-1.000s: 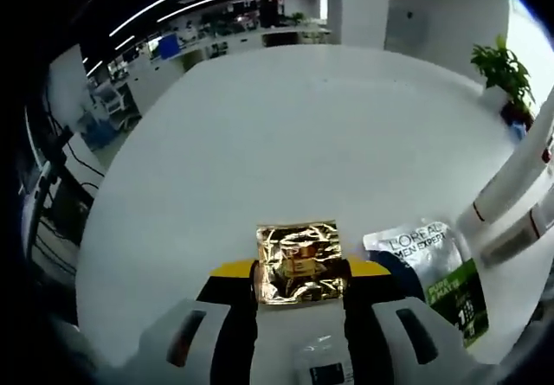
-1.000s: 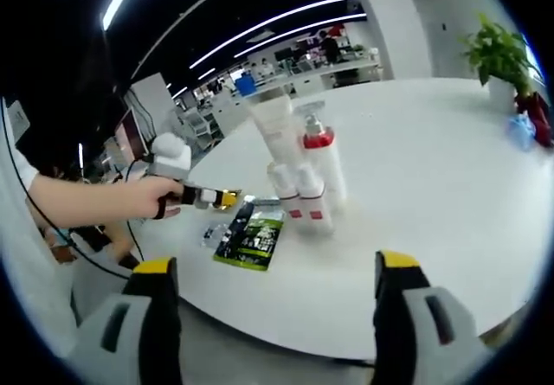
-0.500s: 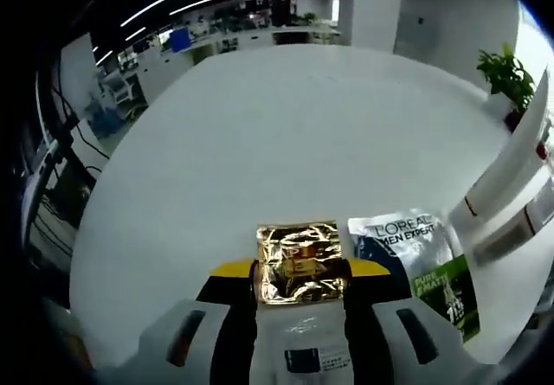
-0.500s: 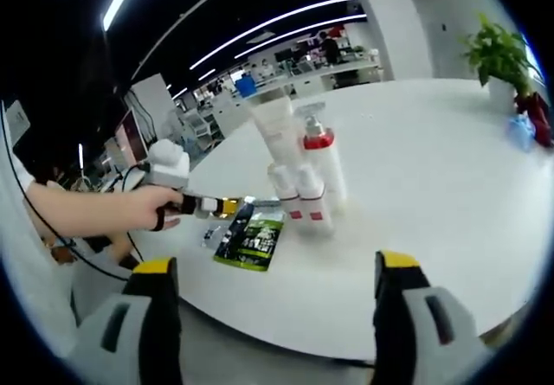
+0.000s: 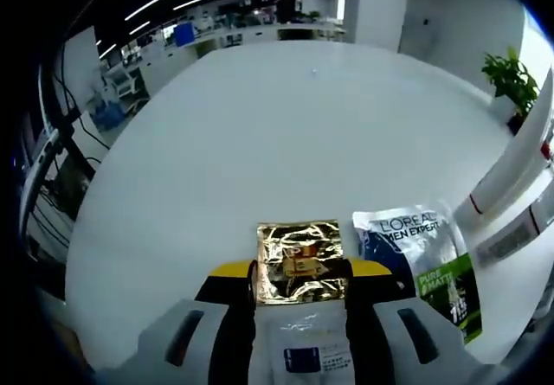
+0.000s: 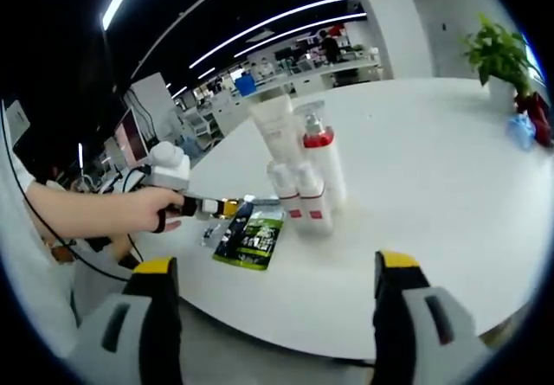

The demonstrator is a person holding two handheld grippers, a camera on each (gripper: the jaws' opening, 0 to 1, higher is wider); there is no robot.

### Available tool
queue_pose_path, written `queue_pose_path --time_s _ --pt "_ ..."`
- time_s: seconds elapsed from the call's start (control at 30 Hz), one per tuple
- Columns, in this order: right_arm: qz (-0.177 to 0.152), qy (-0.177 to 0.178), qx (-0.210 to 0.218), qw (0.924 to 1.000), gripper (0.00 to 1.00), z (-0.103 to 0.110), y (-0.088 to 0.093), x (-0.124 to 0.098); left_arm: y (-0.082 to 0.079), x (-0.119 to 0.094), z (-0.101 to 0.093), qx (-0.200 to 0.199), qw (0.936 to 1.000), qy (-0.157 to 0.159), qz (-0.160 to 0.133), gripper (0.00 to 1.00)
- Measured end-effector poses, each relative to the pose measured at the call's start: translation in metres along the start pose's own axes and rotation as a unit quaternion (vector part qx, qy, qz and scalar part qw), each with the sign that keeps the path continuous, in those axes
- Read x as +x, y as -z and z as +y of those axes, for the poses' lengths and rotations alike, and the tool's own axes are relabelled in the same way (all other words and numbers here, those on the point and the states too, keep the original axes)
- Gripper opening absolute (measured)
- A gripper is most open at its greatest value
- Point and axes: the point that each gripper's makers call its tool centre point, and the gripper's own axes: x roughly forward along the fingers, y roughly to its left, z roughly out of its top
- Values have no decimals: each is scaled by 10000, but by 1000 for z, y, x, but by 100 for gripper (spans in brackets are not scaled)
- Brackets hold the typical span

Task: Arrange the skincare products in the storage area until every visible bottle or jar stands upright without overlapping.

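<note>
The left gripper view sits low and close over the white worktop (image 5: 260, 134), looking across it toward the far office. The right gripper view stands off beyond the worktop's edge, facing the bottles (image 6: 299, 177). Both share the green sachet (image 5: 433, 268) and worktop.

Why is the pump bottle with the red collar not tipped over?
The white pump bottle with the red collar stands upright on the white table, pump on top.
</note>
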Motion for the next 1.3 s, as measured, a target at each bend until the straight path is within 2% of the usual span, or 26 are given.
queue_pose_path --time_s 0.43,0.73,1.07,1.3 --pt "-4 -7 -18 10000 94 1 0 0 -1 1 -1 -67 10000 31 -21 39" --pt "-61 -2 -75 10000 94 1 -2 -1 -4 -4 -3 47 9999 101 -52 40" --pt "-235 108 -197 9995 94 0 -7 -5 -14 -25 -9 122 9989 364 -278 45" --pt "-414 89 -206 9989 96 4 -13 -8 -15 -49 -3 113 9978 533 -367 57"
